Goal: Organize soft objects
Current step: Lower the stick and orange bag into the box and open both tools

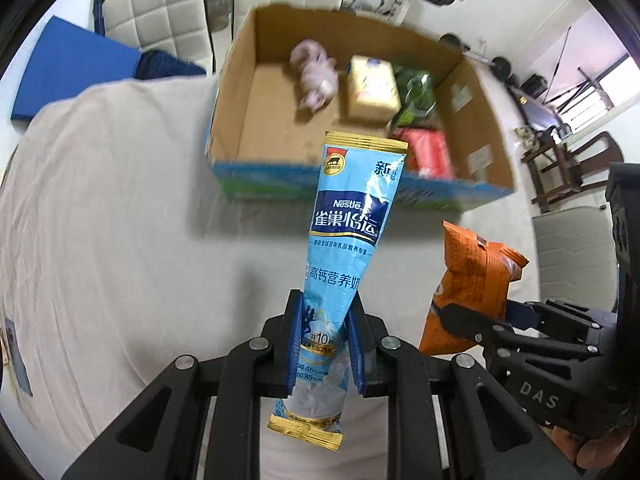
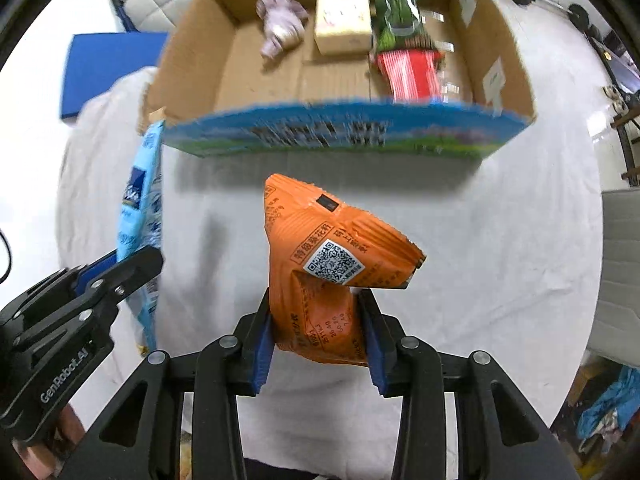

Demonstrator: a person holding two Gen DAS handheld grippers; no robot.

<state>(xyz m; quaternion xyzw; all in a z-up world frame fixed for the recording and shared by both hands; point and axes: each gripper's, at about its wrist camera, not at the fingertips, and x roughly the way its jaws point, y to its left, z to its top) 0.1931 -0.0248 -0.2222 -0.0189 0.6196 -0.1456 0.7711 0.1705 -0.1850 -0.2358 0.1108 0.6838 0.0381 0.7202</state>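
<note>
My left gripper (image 1: 325,336) is shut on a blue Nestle milk powder pouch (image 1: 348,232) and holds it upright above the white cloth. My right gripper (image 2: 318,328) is shut on an orange snack bag (image 2: 328,268), also lifted. Each gripper shows in the other's view: the right one with the orange bag (image 1: 476,280) at the right, the left one with the blue pouch (image 2: 140,208) at the left. Ahead stands an open cardboard box (image 1: 256,92) (image 2: 200,52) holding a pink plush toy (image 1: 314,76), a yellow pack (image 1: 372,88), a green bag (image 1: 416,96) and a red pack (image 1: 430,152).
The table is covered by a white cloth (image 1: 120,220). A blue mat (image 1: 72,64) and white padded chairs (image 1: 160,12) lie beyond it at the left. A wooden chair (image 1: 568,168) and weights stand at the right. The box's left half shows bare cardboard floor.
</note>
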